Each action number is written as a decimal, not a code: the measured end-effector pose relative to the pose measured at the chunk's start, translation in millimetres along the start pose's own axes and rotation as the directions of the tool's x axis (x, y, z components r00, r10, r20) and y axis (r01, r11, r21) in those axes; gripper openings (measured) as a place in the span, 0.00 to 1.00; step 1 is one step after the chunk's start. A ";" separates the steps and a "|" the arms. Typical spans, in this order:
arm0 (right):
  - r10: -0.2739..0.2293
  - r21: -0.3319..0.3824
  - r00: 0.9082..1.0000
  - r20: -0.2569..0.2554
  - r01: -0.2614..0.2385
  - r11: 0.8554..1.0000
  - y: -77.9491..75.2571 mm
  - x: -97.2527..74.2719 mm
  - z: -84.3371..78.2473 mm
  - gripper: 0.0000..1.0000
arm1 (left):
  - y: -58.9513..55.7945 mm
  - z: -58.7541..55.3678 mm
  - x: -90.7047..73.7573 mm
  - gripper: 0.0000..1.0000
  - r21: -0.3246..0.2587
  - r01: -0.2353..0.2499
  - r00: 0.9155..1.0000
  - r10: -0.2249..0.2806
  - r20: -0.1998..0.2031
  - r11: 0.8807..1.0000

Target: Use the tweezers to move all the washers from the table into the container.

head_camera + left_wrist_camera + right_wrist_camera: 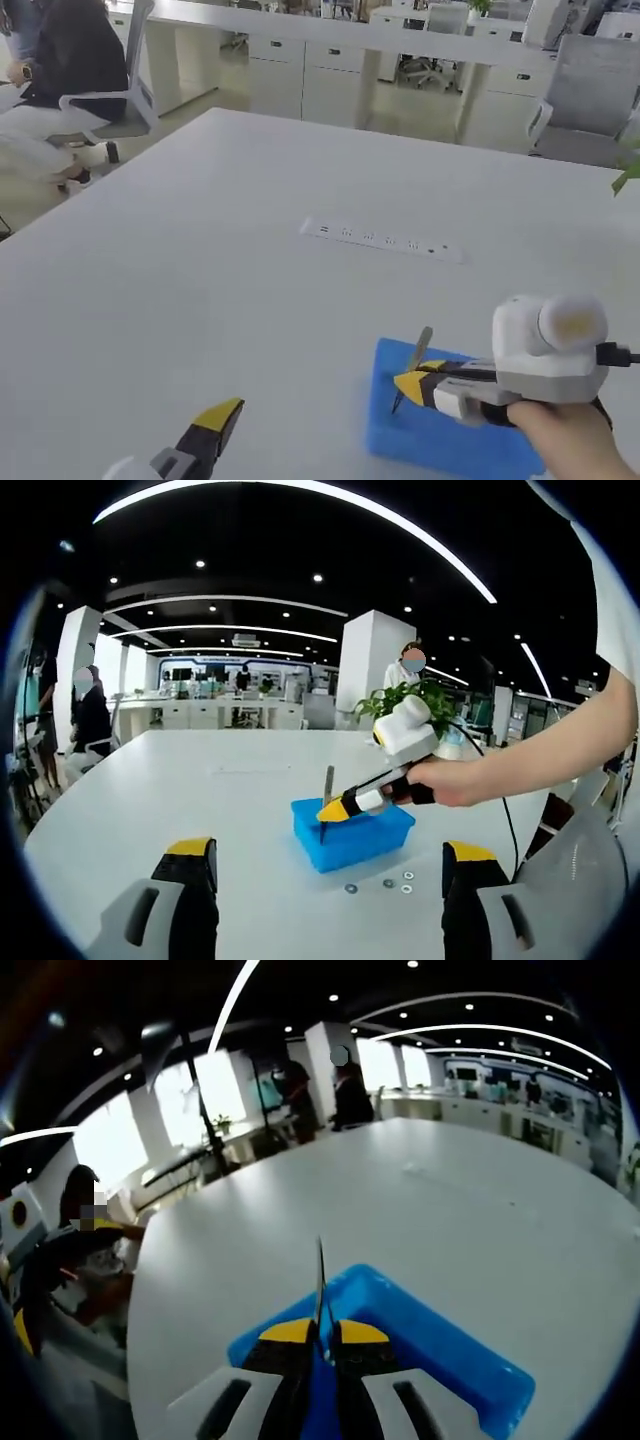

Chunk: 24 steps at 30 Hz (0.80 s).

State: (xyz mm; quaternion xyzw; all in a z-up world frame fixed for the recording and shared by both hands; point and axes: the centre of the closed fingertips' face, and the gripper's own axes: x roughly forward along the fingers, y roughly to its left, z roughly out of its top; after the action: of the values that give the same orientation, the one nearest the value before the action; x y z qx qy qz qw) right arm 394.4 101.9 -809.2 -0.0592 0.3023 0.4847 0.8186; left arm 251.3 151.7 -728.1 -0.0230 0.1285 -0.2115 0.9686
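Clenching the tweezers (320, 1272) in the right gripper (322, 1331), over the blue container (452, 1352) directly beneath. Holding the left gripper (329, 850) released (jaws spread wide), facing seemingly four washers (388, 884) on the table (200, 800) ahead, beside that container.

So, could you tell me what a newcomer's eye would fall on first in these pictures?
The bright blue container stands out on the white table, low and to the right in the head view. The right gripper is shut on the tweezers, their tip pointing down at the container. In the left gripper view, a few small washers lie on the table just beside the container.
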 end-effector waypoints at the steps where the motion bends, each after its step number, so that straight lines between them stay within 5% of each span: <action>1: 0.000 -0.004 1.000 -0.001 0.000 1.000 0.2 0.0 -0.6 0.04 | 0.6 -0.8 -0.1 0.95 0.001 -0.003 1.000 0.003 -0.004 1.000; 13: -0.006 -0.089 1.000 0.009 0.006 0.996 3.7 -0.8 -3.2 0.05 | 4.7 -1.0 -1.1 0.94 -0.007 -0.021 1.000 0.021 -0.004 1.000; 24: -0.011 -0.078 0.999 0.035 0.014 0.997 1.1 -2.2 -2.8 0.05 | 6.0 1.5 -2.3 0.94 -0.021 -0.022 1.000 0.023 0.013 1.000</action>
State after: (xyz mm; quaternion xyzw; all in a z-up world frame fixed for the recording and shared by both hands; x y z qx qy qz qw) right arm 391.5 99.7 -810.1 -0.0847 0.2687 0.4919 0.8238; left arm 252.1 158.1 -726.8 -0.0330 0.1247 -0.1991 0.9715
